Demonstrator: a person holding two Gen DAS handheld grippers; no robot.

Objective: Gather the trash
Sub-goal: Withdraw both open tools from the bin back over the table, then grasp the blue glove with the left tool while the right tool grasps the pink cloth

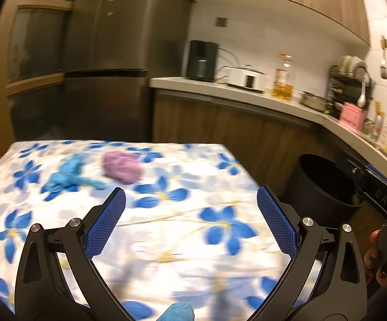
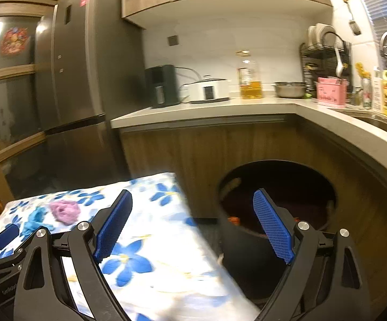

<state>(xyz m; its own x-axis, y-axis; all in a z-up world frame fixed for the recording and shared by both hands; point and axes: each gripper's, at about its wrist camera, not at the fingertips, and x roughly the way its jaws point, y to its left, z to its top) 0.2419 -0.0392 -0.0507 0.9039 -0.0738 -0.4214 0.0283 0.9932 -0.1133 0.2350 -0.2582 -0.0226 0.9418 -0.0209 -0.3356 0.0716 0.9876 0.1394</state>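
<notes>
A crumpled blue glove (image 1: 68,178) and a purple wad (image 1: 122,166) lie at the far side of a table covered with a blue-flowered cloth (image 1: 182,240). Both also show small in the right wrist view, the blue glove (image 2: 36,219) left of the purple wad (image 2: 65,211). My left gripper (image 1: 192,200) hovers open over the cloth, nothing between its blue pads. My right gripper (image 2: 193,200) is open and empty, straddling the table's right edge and a black trash bin (image 2: 276,214). The bin (image 1: 324,184) stands on the floor to the right of the table.
A kitchen counter (image 2: 220,109) runs behind and to the right, with an oil bottle (image 2: 250,79), a white cooker (image 2: 209,89), a steel bowl, a pink box and a dish rack. A tall grey fridge (image 2: 83,67) stands at the left. A hand (image 1: 375,256) holds the right gripper.
</notes>
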